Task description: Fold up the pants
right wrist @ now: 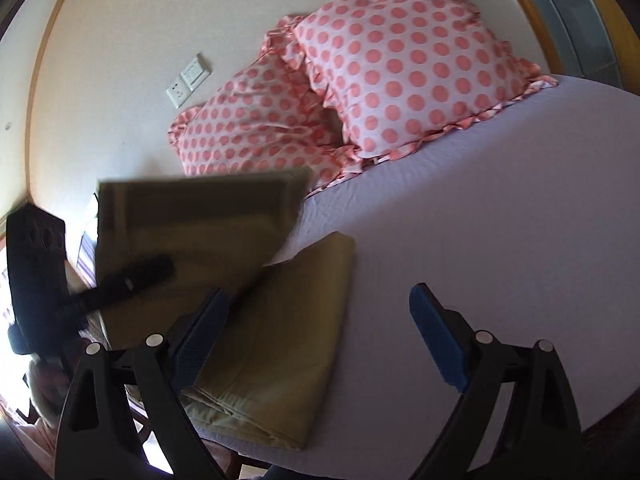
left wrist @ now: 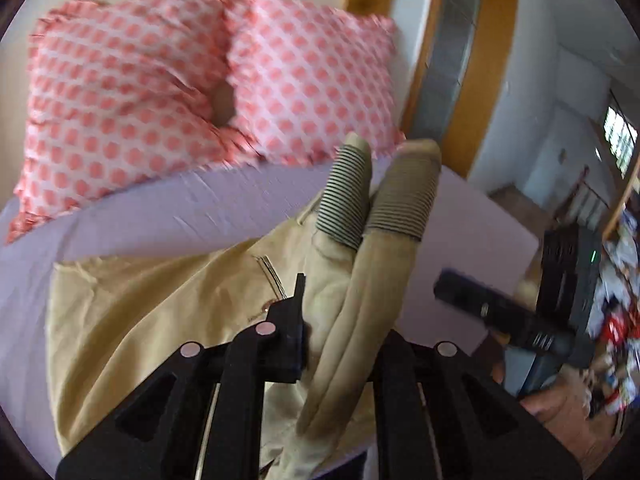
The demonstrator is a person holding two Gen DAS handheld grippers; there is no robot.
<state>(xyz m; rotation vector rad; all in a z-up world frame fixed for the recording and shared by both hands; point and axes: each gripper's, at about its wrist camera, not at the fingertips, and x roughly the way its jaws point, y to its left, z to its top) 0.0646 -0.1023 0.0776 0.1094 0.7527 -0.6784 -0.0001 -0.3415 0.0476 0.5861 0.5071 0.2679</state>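
Khaki pants (left wrist: 160, 320) lie partly folded on the lilac bed sheet (left wrist: 180, 216). My left gripper (left wrist: 340, 312) is shut on the pants' leg ends, whose striped cuffs (left wrist: 400, 208) stick up between the jaws, lifted off the bed. In the right wrist view the folded lower part of the pants (right wrist: 280, 340) lies flat on the bed and the lifted flap (right wrist: 192, 224) hangs blurred above it at the left. My right gripper (right wrist: 316, 320) is open and empty, its left blue pad (right wrist: 204, 336) just over the folded pants.
Two pink polka-dot pillows (right wrist: 400, 60) lie against the wall at the bed's head. A wall switch and socket (right wrist: 188, 80) sit beside them. A wooden door frame (left wrist: 472, 80) and cluttered room lie past the bed's right edge.
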